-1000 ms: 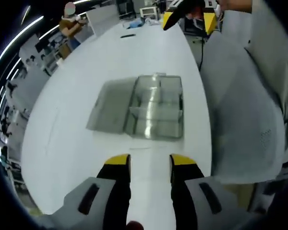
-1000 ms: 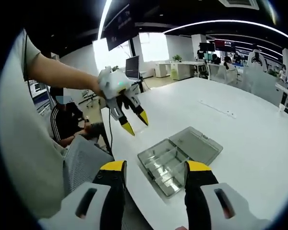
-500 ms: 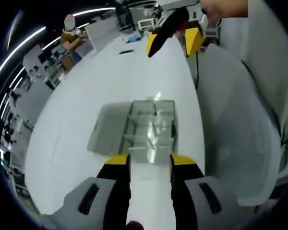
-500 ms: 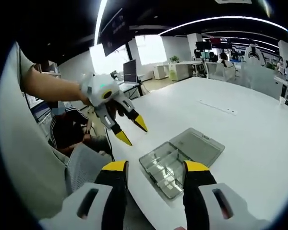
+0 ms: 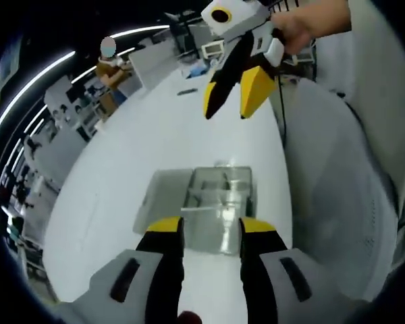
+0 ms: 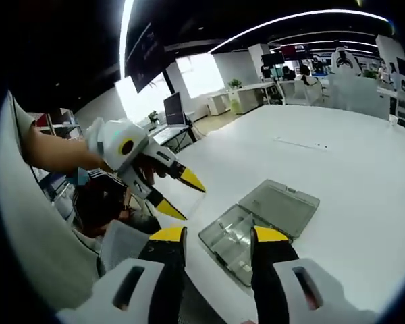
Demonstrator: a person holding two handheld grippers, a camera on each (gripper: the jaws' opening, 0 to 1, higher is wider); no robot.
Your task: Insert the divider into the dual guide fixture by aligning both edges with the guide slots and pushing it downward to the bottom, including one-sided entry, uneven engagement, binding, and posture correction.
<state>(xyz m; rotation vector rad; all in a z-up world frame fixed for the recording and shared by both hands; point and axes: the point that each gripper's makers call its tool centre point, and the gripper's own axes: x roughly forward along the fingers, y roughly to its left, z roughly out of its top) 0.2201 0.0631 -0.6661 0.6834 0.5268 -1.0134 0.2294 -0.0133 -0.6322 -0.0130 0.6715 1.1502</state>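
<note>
A clear plastic compartment box (image 5: 219, 206) lies on the white table (image 5: 115, 196), its lid (image 5: 163, 196) folded open flat beside it. Clear partition walls stand inside; I cannot pick out a separate divider. My left gripper (image 5: 210, 228) hangs open just short of the box's near edge, nothing between its jaws. My right gripper (image 5: 231, 104) hovers open high above the box's far side, held by a hand. In the right gripper view the box (image 6: 229, 233) sits between my right gripper's (image 6: 219, 236) open jaws, lid (image 6: 281, 201) to the right, with the left gripper (image 6: 184, 200) open to the upper left.
A grey mesh chair (image 5: 331, 175) stands along the table's edge by the box. A small dark item (image 5: 186, 92) lies far down the table. A thin strip (image 6: 300, 144) lies on the table beyond the lid. A seated person (image 6: 98, 202) is behind the left gripper.
The left gripper has come closer to the box, whose near edge now meets its jaw tips. The right gripper has dropped lower and nearer in the left gripper view. Both stay open.
</note>
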